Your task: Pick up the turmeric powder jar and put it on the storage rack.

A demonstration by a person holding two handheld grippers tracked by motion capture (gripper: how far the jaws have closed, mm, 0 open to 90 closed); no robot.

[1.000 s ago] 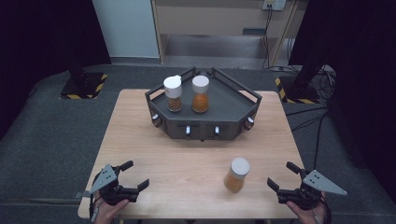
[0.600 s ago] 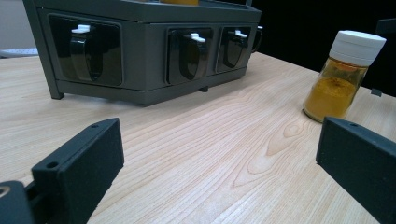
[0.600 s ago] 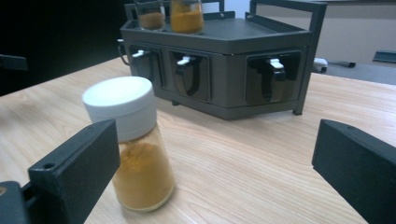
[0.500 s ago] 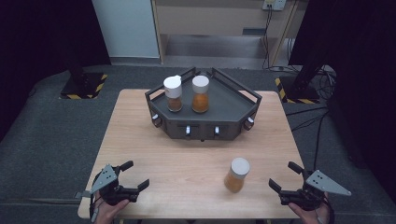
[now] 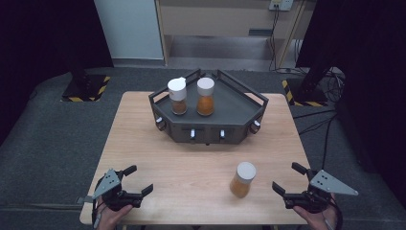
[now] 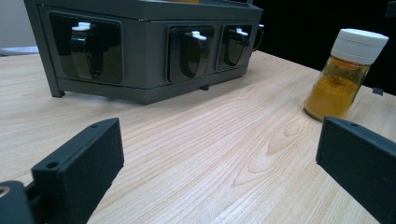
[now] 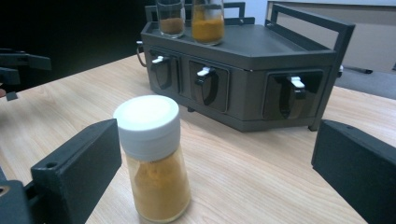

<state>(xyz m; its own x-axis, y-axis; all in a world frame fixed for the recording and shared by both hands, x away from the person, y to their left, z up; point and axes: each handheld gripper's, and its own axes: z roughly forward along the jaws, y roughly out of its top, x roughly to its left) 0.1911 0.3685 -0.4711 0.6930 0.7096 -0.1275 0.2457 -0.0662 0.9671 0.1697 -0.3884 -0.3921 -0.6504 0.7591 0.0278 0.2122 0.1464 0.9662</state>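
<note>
A: Where is the spice jar (image 5: 242, 179) now?
B: It stands upright on the worktop (image 5: 201, 163) toward the near right corner, white cap on, orange powder inside. It has not shifted over the last second. From the right gripper view it stands just ahead of the jaws, nearer the left one, touching neither.

A: And the right gripper (image 5: 292, 179)?
B: Its jaws are spread wide and hold nothing. It sits at the near right corner, to the right of the jar. Since a second ago it has drifted slightly outward and nearer the front edge.

A: The left gripper (image 5: 136, 179)?
B: Also spread wide and empty, at the near left corner, well apart from the jar. It has stayed where it was.

A: What lies beyond?
B: A dark rack (image 5: 239, 103) toward the far edge, with two more white-capped jars on top: one of brown spice (image 5: 177, 96), one of orange (image 5: 206, 96). They are unmoved.

A: Any writing?
B: None readable on jars or rack.
</note>
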